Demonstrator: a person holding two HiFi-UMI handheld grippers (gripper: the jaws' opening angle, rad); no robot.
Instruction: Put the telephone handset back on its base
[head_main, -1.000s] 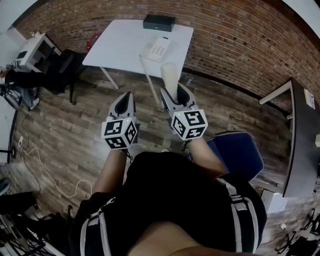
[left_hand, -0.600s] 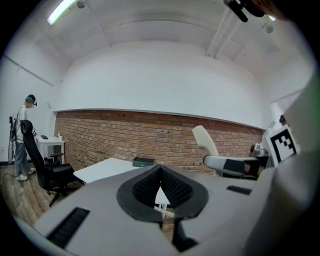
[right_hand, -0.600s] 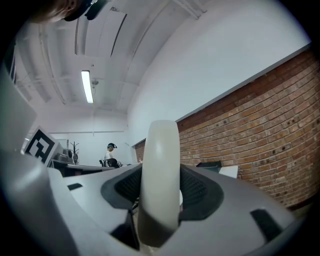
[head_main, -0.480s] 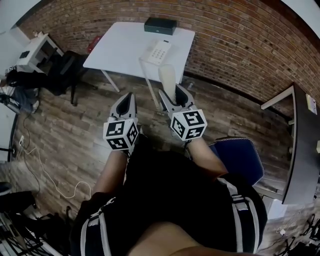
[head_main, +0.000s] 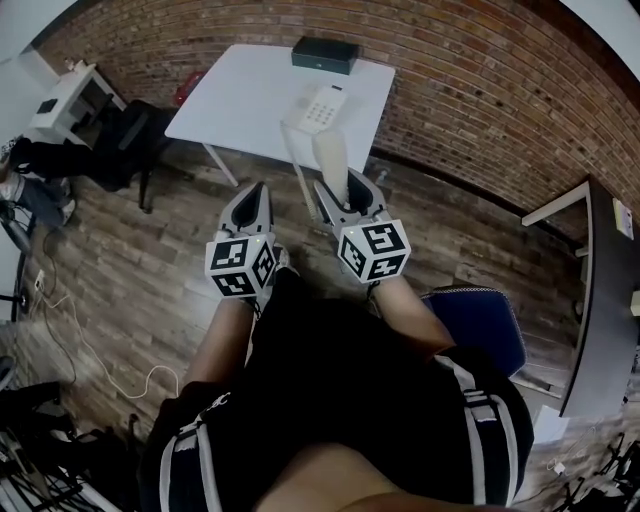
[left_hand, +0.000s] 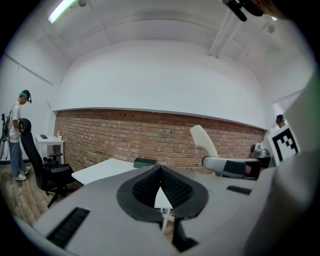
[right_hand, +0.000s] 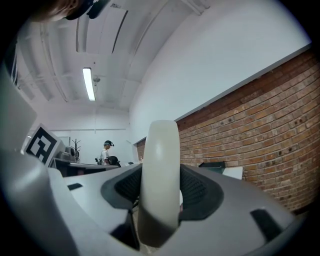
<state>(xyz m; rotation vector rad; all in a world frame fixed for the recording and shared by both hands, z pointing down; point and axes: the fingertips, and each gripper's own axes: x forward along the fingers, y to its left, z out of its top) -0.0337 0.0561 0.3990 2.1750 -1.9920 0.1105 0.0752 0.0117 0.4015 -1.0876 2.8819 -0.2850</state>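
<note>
The cream telephone base (head_main: 322, 107) lies on the white table (head_main: 240, 100) by the brick wall. Its cream handset (head_main: 331, 156) stands upright between the jaws of my right gripper (head_main: 341, 182), which is shut on it, over the wooden floor just short of the table's near edge. In the right gripper view the handset (right_hand: 160, 175) fills the middle between the pads. A coiled cord (head_main: 303, 178) runs from the base down past the handset. My left gripper (head_main: 255, 190) is beside it on the left, jaws shut on nothing; in its own view the handset (left_hand: 204, 141) shows at upper right.
A dark green box (head_main: 326, 54) sits at the table's far edge. A black office chair (head_main: 130, 135) and a small white desk (head_main: 65, 100) stand to the left, a blue chair (head_main: 480, 315) and a dark desk (head_main: 600, 290) to the right. A person (left_hand: 17, 135) stands far left.
Both grippers and the handset have come a little nearer to the table; the handset's top now nearly reaches its near edge. The grip on the handset is unchanged.
</note>
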